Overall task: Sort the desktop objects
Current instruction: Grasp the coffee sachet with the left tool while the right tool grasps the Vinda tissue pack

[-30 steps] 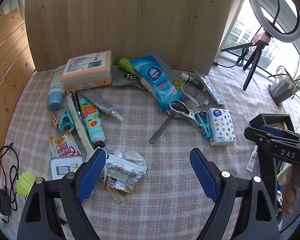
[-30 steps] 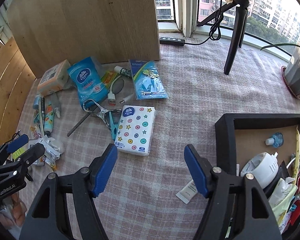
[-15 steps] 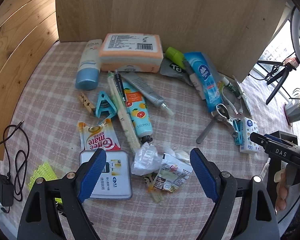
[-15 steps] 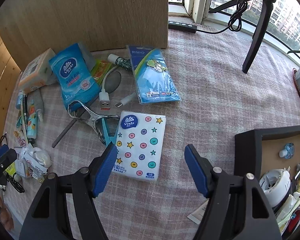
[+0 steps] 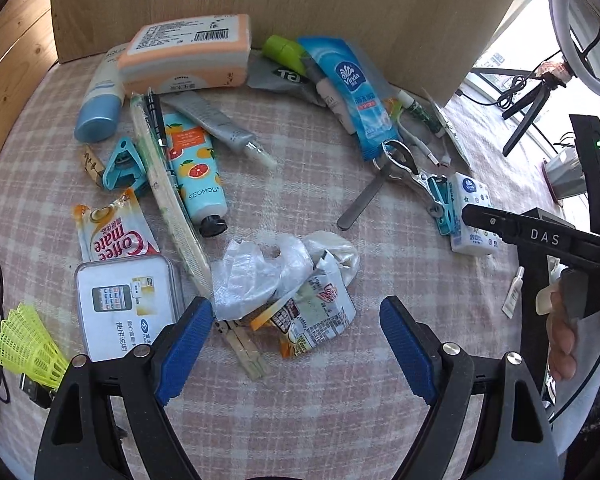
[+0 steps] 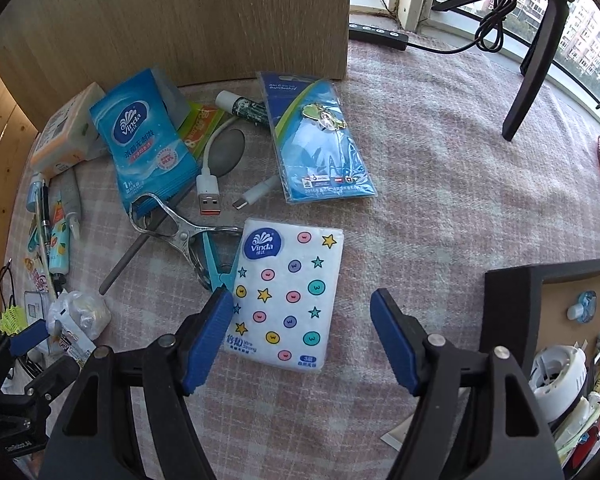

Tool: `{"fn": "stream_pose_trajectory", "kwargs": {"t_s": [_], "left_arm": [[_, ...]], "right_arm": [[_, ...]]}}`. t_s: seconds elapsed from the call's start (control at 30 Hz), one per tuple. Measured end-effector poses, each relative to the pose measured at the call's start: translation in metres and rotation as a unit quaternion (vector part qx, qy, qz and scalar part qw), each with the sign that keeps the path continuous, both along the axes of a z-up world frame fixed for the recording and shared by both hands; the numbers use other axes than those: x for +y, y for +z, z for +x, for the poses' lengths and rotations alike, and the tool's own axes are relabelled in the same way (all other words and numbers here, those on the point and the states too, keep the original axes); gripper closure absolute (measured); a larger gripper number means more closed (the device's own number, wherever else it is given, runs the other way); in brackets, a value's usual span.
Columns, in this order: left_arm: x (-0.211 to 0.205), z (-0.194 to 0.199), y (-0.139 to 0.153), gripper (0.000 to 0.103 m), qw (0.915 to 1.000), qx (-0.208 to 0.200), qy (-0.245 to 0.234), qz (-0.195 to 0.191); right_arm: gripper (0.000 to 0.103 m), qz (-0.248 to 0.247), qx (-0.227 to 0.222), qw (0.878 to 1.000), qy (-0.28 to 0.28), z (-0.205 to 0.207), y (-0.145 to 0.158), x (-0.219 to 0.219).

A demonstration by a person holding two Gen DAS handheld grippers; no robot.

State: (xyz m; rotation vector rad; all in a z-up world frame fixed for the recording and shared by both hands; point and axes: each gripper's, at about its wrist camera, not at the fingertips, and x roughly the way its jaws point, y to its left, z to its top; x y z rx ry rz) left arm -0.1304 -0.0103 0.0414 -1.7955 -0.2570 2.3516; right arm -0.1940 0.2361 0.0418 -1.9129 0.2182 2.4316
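Two grabs lined up on the messy desk

Right gripper [image 6: 302, 340] spread wide over the tissue pack [image 6: 286, 290]; soft, light, squashy, so pinch its long sides; left gripper [image 5: 296, 344] also agape at the crinkly wrapper pile [image 5: 288, 280]; slippery stuff, grab the bunched middle.

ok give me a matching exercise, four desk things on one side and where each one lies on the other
1. white Vinda tissue pack with stars and dots
2. yellow plastic shuttlecock
3. orange-edged wet wipes pack
4. crumpled clear plastic bag

a. against the wooden board
b. between the right gripper's fingers
c. beside the grey tin
d. ahead of the left gripper

Pairs: 1-b, 2-c, 3-a, 4-d
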Motion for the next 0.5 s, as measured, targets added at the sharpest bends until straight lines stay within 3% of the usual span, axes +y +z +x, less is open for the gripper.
{"fn": "stream_pose_trajectory", "kwargs": {"t_s": [0.13,0.37,0.5], "left_arm": [[0.006,0.003,-0.002,0.018,0.9999,0.001,-0.014,-0.009],[0.024,0.004,-0.016,0.018,0.9993,0.002,-0.023,-0.030],[0.039,0.007,-0.023,0.027,0.9980,0.006,-0.032,-0.053]], "right_arm": [[0.033,0.013,-0.015,1.000,0.011,0.001,-0.010,-0.006],[0.033,-0.009,-0.021,1.000,-0.007,0.006,-0.015,0.005],[0.033,-0.011,-0.018,1.000,-0.013,0.008,-0.014,0.013]]}}
